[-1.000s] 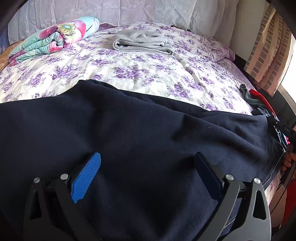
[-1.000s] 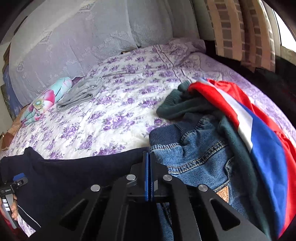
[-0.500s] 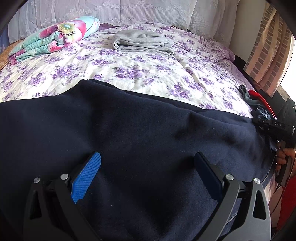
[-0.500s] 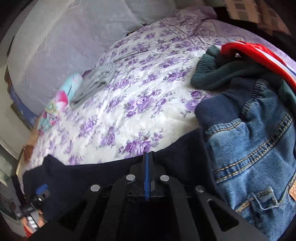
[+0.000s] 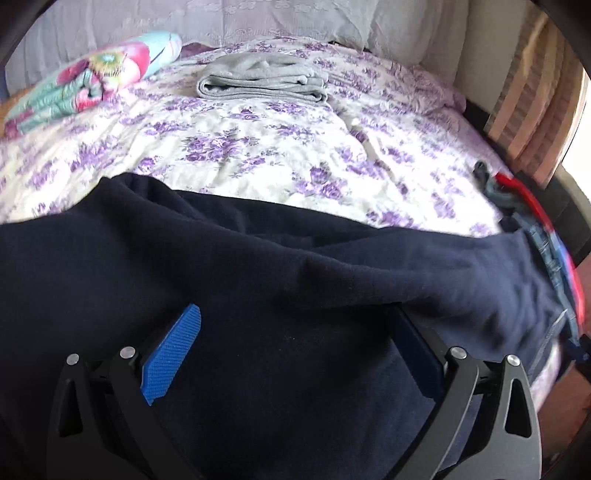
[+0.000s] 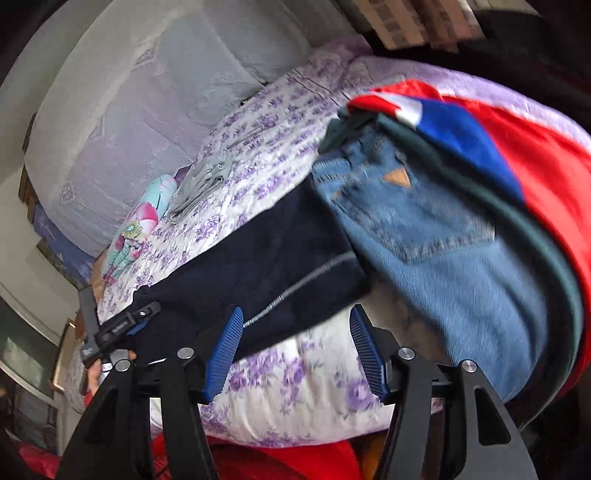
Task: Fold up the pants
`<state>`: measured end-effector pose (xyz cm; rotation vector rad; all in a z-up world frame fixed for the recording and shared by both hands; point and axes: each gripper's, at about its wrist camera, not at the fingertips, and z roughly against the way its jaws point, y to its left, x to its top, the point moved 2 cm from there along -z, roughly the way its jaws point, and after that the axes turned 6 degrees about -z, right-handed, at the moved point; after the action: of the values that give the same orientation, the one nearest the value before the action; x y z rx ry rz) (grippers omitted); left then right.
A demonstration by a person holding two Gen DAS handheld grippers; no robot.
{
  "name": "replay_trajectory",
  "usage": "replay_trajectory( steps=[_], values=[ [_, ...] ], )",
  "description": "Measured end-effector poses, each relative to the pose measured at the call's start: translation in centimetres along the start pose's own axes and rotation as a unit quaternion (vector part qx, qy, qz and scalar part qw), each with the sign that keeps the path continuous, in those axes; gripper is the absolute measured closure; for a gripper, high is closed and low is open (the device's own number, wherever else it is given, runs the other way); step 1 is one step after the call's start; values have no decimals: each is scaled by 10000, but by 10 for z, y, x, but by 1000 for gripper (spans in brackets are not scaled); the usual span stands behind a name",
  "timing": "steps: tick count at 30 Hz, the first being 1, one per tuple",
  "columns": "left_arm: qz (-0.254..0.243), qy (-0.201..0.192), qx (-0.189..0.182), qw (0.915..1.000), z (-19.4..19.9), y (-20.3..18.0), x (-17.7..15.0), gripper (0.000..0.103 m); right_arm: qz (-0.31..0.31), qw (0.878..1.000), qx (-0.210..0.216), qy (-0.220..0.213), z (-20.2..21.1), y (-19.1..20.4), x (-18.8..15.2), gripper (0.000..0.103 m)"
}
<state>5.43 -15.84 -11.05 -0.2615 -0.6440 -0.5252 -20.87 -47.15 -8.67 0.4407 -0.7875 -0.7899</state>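
Dark navy pants lie spread across the flowered bed. My left gripper hovers open over them, blue pad on the left, and a fold of fabric covers the tip of its right finger. In the right wrist view, one end of the pants, with a thin grey stripe, lies just past my right gripper. Its jaws are opening, with only bedsheet showing between the pads. The left gripper shows at the far end of the pants.
A folded grey garment and a rolled floral blanket lie near the pillows. Blue jeans under a red, white and blue garment are piled right beside the pants' end. The bed's near edge is below my right gripper.
My right gripper, shut at the pants' edge before, now stands apart from the fabric with open jaws and has rolled and pulled back. The left view has shifted slightly and the pants have bunched.
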Motion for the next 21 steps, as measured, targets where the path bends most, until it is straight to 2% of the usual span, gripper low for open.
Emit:
replay_trajectory(
  steps=[1,4,6,8,9,10,12,14,16,19,21],
  values=[
    [-95,36,111,9999,-1,-3,1,5,-245,9997,83,21,-10,-7,0,42],
    [84,6,-140,9999,4,7,-1,5,-867,9952,400,-220,-29,-20,8,40],
    [320,-61,-238,9992,15,18,-6,5,-1088,9922,466,-389,-35,-21,14,40],
    [563,-130,-202,9981,29,29,-16,5,-1034,9923,405,-555,-38,-17,14,46],
    [626,-158,-199,9977,35,34,-23,5,-952,9928,267,-677,-39,-17,12,66],
    [647,-141,-140,9977,39,39,-30,5,-924,9926,229,-755,-41,-19,11,74],
    [530,-141,-75,9985,46,46,-42,5,-936,9895,287,-1065,-40,-17,5,79],
    [329,-157,147,9992,54,47,-51,5,-518,9880,109,-1450,-33,3,2,82],
    [375,-312,416,9979,69,52,-61,5,61,9832,46,-1825,-25,36,2,84],
    [753,-574,317,9950,92,76,-73,5,1037,9738,308,-1999,-26,103,5,84],
    [1166,-655,424,9901,106,102,-82,5,1886,9603,515,-1991,-38,159,-5,84]
  ],
)
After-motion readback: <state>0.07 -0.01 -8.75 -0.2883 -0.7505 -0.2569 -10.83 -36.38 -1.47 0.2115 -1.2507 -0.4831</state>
